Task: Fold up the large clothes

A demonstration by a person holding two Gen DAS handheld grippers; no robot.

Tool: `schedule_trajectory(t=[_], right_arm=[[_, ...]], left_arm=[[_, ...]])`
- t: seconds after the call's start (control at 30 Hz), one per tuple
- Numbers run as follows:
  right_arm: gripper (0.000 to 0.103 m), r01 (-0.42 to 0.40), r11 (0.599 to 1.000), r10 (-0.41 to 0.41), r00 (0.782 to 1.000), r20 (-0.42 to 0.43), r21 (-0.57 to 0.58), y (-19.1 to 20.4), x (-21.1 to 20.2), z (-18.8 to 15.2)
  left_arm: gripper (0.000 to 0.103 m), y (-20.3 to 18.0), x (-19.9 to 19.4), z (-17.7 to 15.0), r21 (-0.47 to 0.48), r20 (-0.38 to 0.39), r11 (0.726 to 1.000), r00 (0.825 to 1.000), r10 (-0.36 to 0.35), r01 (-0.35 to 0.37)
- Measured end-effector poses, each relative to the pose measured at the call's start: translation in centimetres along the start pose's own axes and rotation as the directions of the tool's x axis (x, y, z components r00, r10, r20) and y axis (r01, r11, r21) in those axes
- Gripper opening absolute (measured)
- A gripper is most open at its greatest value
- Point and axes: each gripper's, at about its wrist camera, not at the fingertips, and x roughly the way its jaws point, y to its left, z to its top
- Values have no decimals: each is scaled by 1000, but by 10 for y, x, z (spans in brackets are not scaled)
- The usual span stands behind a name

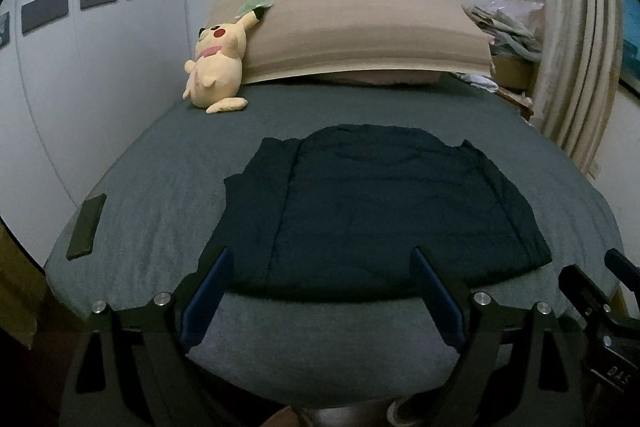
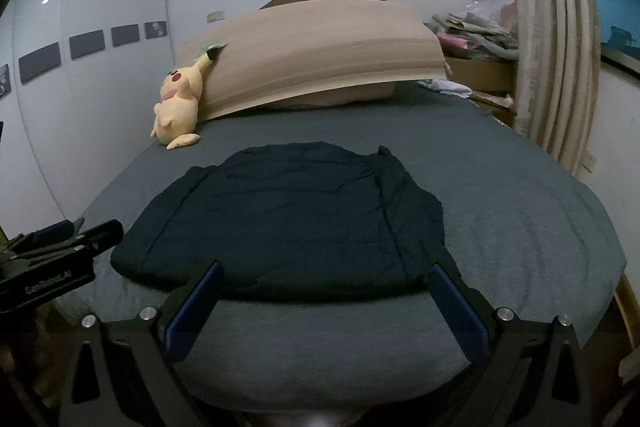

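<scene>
A dark navy shirt (image 1: 376,203) lies spread flat on the grey bed sheet (image 1: 160,187), sleeves out to both sides, its hem near the bed's front edge. My left gripper (image 1: 322,255) hovers before the hem with its jaws wide apart and nothing between them. In the right wrist view the same shirt (image 2: 288,219) lies ahead, and my right gripper (image 2: 326,269) is open as well, clear of the cloth. Each gripper shows at the edge of the other's view: the right gripper (image 1: 592,291) and the left gripper (image 2: 76,231).
A yellow plush toy (image 1: 218,67) leans on a large beige pillow (image 1: 360,27) at the headboard. A flat dark object (image 1: 86,227) lies near the bed's left edge. Curtains (image 1: 572,39) and a heap of clothes (image 1: 508,23) stand at the right; a white wall runs along the left.
</scene>
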Motion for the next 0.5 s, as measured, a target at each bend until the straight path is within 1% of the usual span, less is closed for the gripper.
schedule_trajectory(t=[0.23, 0.37, 0.5], right_arm=[[103, 3, 1000, -3, 1000, 5, 2, -1, -1, 1], [103, 3, 1000, -3, 1000, 5, 2, -1, -1, 0], [103, 4, 1000, -4, 1000, 5, 2, -1, -1, 0]], left_arm=[[90, -2, -2, 1, -1, 5, 1000, 1000, -3, 3], [91, -1, -2, 2, -6, 10, 1000, 1000, -18, 18], [91, -4, -4, 1, 18, 22, 1000, 1000, 7, -7]])
